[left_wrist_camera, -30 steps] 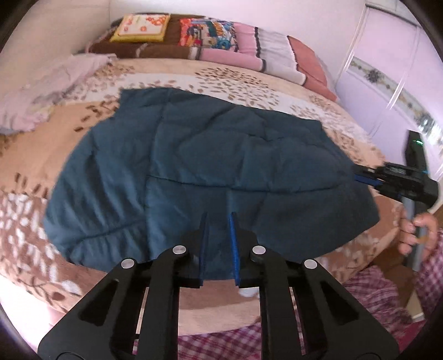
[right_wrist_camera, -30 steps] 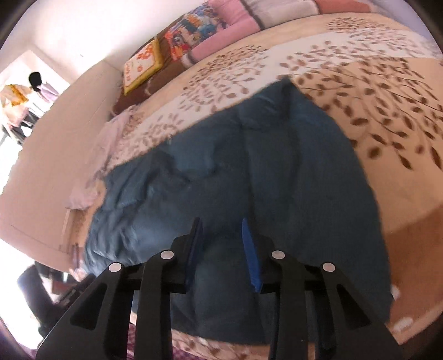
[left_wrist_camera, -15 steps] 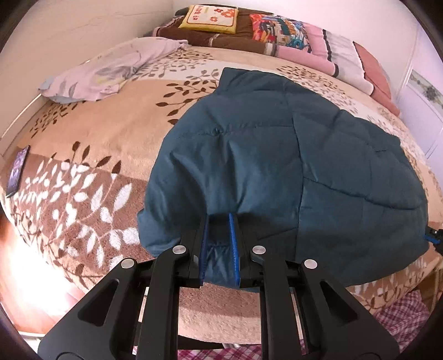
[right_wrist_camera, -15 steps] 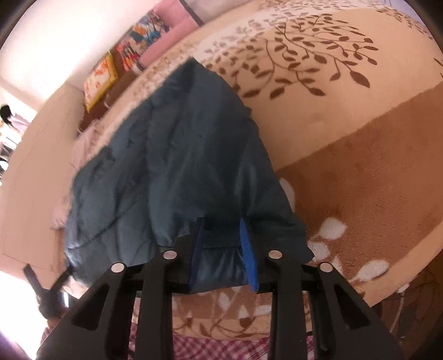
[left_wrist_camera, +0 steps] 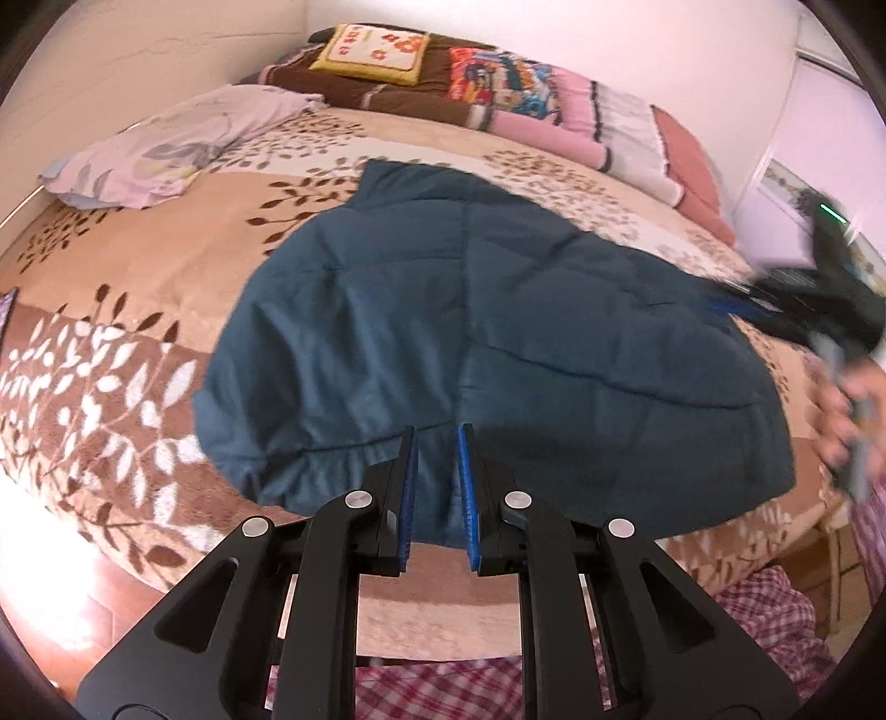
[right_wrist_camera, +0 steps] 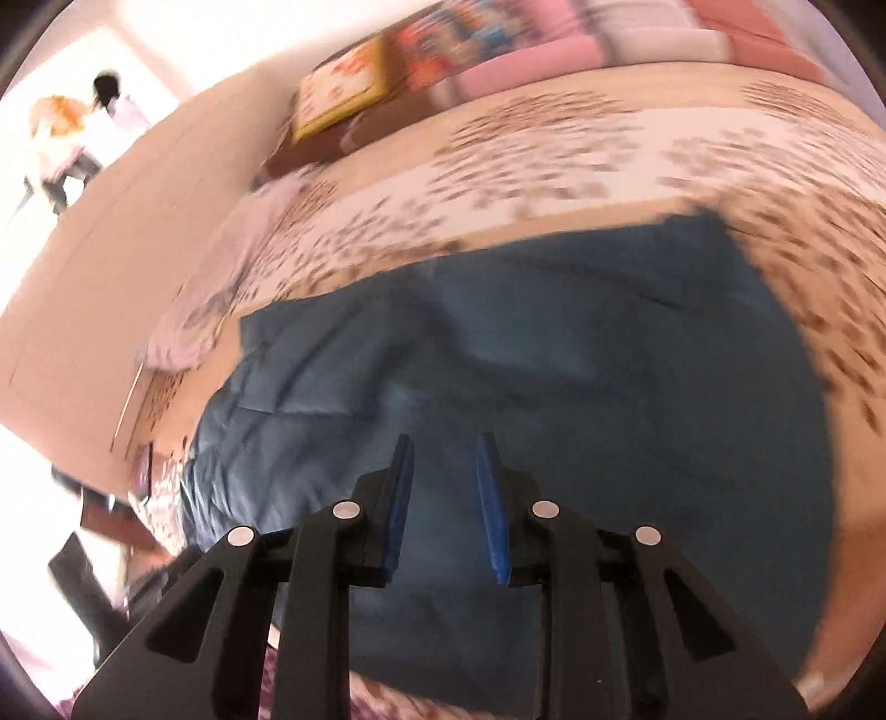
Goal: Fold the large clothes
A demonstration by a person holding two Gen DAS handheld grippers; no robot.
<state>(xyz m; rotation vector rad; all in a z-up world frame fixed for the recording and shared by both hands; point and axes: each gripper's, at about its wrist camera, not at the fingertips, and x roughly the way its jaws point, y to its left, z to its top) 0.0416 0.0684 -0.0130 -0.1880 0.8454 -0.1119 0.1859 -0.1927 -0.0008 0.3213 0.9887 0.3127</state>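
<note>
Teal quilted fabric, a large jacket (left_wrist_camera: 487, 343), lies spread across the bed (left_wrist_camera: 138, 288), whose cover carries a brown leaf print. Beyond the jacket, along the head of the bed, sit a yellow cushion (left_wrist_camera: 371, 52), a bright patterned pillow (left_wrist_camera: 498, 80) and pink striped bedding (left_wrist_camera: 620, 133). A lilac pillow (left_wrist_camera: 160, 149) lies off the jacket's far left edge, near the wall. Nothing rests on top of the jacket.

At the jacket's near hem the left gripper (left_wrist_camera: 436, 487) is clamped on a fold of the fabric, blue pads close together. The right gripper (right_wrist_camera: 443, 498) hovers over the jacket with its pads apart; this view is blurred, and no cloth is seen pinched between them. In the left wrist view it appears at the jacket's right edge, held by a hand (left_wrist_camera: 847, 421).
</note>
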